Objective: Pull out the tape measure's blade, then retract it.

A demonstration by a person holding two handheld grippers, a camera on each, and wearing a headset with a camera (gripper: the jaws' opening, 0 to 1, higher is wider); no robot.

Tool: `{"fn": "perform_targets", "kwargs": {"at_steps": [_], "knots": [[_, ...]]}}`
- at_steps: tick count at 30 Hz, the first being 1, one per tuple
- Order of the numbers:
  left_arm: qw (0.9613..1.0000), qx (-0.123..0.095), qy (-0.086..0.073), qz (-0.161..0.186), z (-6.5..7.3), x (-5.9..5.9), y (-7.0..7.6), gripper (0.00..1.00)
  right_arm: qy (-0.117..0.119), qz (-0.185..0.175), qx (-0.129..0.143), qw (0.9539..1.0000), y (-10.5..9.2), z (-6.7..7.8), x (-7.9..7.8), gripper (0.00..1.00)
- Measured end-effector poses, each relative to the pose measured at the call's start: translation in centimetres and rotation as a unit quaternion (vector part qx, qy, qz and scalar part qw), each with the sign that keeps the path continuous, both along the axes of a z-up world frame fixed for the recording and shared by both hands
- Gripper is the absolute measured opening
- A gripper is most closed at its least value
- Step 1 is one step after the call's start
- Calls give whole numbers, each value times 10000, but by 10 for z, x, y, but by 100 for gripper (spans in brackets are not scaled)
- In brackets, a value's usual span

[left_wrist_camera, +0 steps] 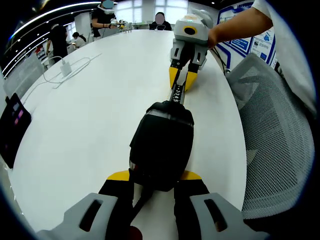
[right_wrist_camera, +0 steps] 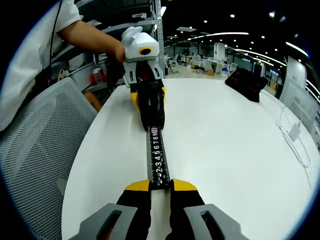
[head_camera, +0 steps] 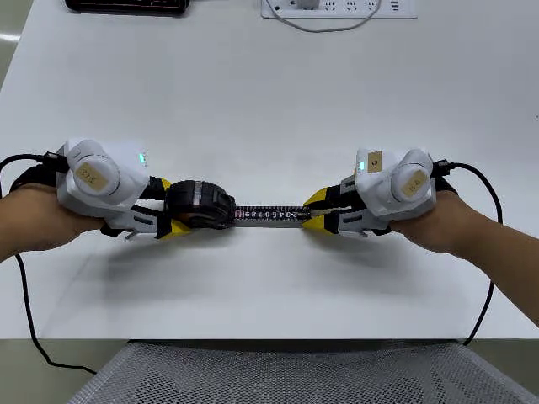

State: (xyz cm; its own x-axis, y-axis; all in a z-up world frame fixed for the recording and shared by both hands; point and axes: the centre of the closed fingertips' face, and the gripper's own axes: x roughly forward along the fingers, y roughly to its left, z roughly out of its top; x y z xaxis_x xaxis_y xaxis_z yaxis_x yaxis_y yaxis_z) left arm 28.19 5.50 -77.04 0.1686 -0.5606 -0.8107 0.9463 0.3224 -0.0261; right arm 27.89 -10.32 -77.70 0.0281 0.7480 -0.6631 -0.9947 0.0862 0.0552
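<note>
A black tape measure (head_camera: pixel 200 204) rests low over the white table (head_camera: pixel 269 93), gripped from the left by my left gripper (head_camera: pixel 173 217), which is shut on its case (left_wrist_camera: pixel 162 145). A short stretch of numbered blade (head_camera: pixel 271 214) runs right from the case. My right gripper (head_camera: pixel 315 210) is shut on the blade's end, its yellow-tipped fingers (right_wrist_camera: pixel 137 187) pinching the blade (right_wrist_camera: pixel 157 160). The right gripper view shows the tape case (right_wrist_camera: pixel 151 107) and left gripper (right_wrist_camera: pixel 148 98) straight ahead. Beyond the case, the left gripper view shows the right gripper (left_wrist_camera: pixel 181 81).
A white power strip (head_camera: pixel 338 8) with a cable lies at the table's far edge, and a dark flat object (head_camera: pixel 126 5) sits at the far left. A mesh chair back (head_camera: pixel 278 374) stands below the near edge. People sit at the table's far end (left_wrist_camera: pixel 160 20).
</note>
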Motion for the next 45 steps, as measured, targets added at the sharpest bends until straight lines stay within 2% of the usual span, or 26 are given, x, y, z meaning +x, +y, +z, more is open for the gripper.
{"fn": "perform_targets", "kwargs": {"at_steps": [19, 45], "knots": [[10000, 13, -15, -2, 0, 0, 0, 25, -36, -53, -150, 9999, -23, 0, 1, 10], [10000, 22, -16, 12, 0, 0, 0, 25, -51, -70, -348, 9994, -45, 4, 0, 10]]}}
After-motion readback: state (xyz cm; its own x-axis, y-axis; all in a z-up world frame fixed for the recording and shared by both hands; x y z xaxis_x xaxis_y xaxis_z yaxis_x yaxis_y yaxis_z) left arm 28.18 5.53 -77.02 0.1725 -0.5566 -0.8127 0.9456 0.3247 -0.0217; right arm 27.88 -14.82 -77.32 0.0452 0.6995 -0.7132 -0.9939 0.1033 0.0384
